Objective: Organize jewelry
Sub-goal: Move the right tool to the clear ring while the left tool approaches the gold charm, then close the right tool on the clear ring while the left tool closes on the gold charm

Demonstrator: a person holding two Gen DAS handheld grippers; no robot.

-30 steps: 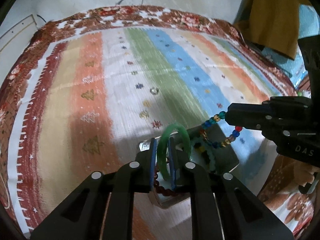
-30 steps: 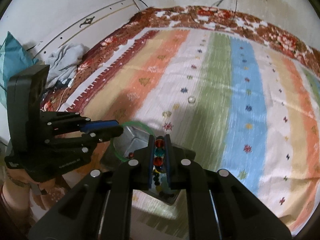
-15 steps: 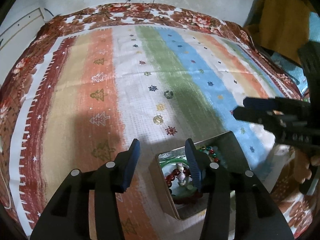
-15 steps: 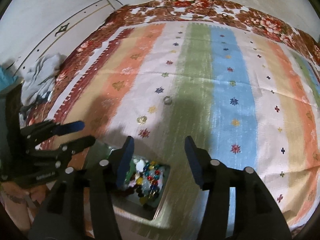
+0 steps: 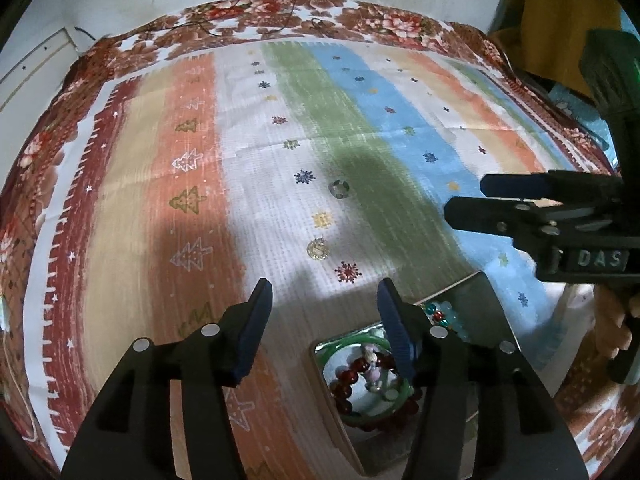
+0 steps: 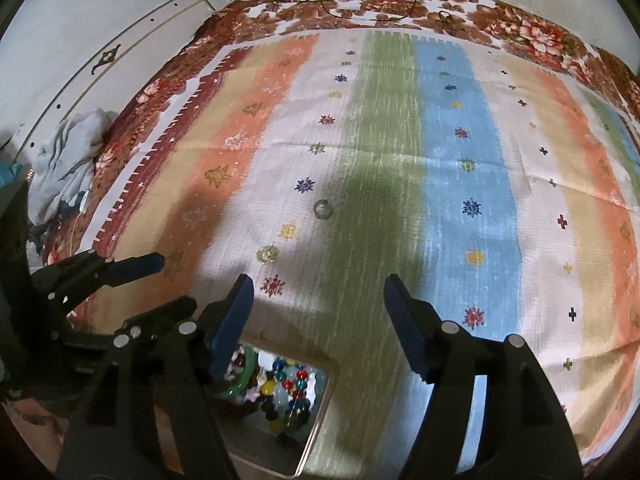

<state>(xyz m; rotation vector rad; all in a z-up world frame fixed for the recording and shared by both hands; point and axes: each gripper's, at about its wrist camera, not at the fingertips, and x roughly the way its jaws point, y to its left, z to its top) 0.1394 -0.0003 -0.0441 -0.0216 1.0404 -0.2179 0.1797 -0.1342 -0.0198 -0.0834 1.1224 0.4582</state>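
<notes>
— Above the striped cloth [image 5: 168, 208], how do the jaws stand?
— The left gripper [image 5: 324, 300] and the right gripper [image 6: 318, 300] are both spread wide, holding nothing.
— Where's the jewelry?
— In the metal tin [image 5: 490, 320] below them: a green bangle [image 6: 244, 380], red beads [image 5: 346, 380], mixed colored beads [image 6: 294, 390]. Two rings, one silver [image 5: 339, 189] and one gold [image 5: 318, 249], lie farther out on the cloth.

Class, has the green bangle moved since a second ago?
Yes. The green bangle went down from the left gripper into the metal tin.
</notes>
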